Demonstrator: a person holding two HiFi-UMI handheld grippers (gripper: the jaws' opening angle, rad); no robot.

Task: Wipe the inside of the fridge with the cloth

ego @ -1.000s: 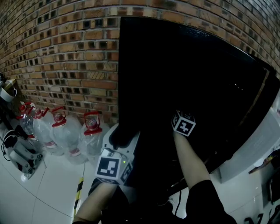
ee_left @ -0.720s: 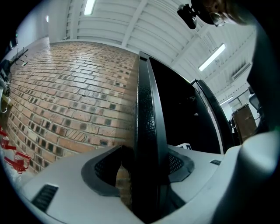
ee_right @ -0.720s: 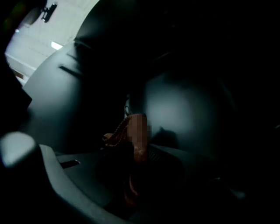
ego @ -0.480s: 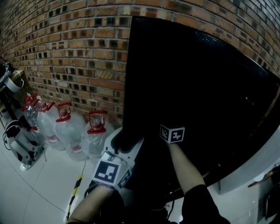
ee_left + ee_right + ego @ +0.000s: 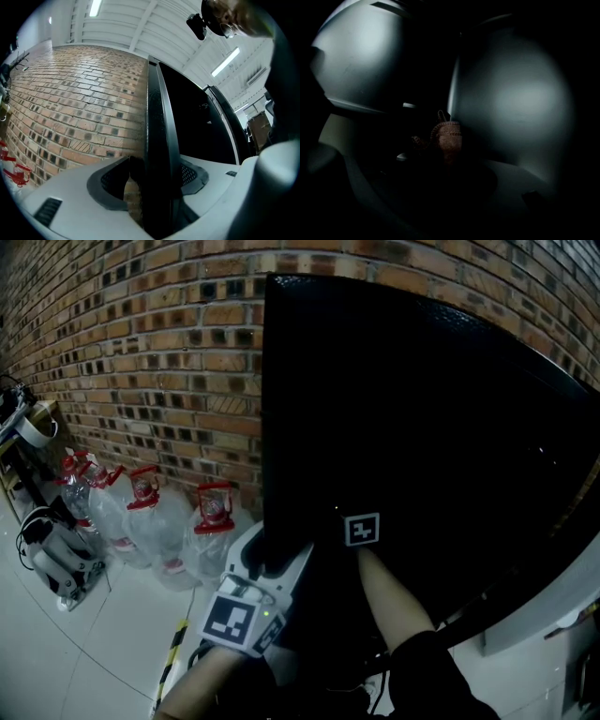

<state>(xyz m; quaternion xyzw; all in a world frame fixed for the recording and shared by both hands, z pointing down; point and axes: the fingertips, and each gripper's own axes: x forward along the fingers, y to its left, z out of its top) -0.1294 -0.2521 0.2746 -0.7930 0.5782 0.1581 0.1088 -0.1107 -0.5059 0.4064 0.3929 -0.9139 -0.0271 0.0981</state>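
**Cloth in the dark fridge, left tool astride the door**

The left tool (image 5: 157, 176) stood at the edge of the tall black fridge door (image 5: 157, 117). Its jaws were spread wide with the door edge between them. In the left gripper view a sliver of brick showed between the left jaw and the door, so the pads were not clamped on it.

In the head view this white tool sat at the door's lower left edge. Behind it was the red brick wall (image 5: 159, 362).

The right tool (image 5: 449, 145) reached into the unlit fridge, where the head view showed only its square-marked cube (image 5: 363, 529) and the person's bare forearm (image 5: 389, 596) against blackness. In the right gripper view its jaws were pressed together on a small brown knitted cloth (image 5: 450, 133). The cloth stood bunched and upright at their tips. It was just beside a pale grey inner wall of the fridge (image 5: 520, 103), and whether it touched that wall could not be told in the gloom.

Several clear plastic water jugs with red caps (image 5: 211, 531) stood in a row on the white tiled floor (image 5: 103, 643), along the edge where it met the brick wall. The nearest jug was just left of the door.
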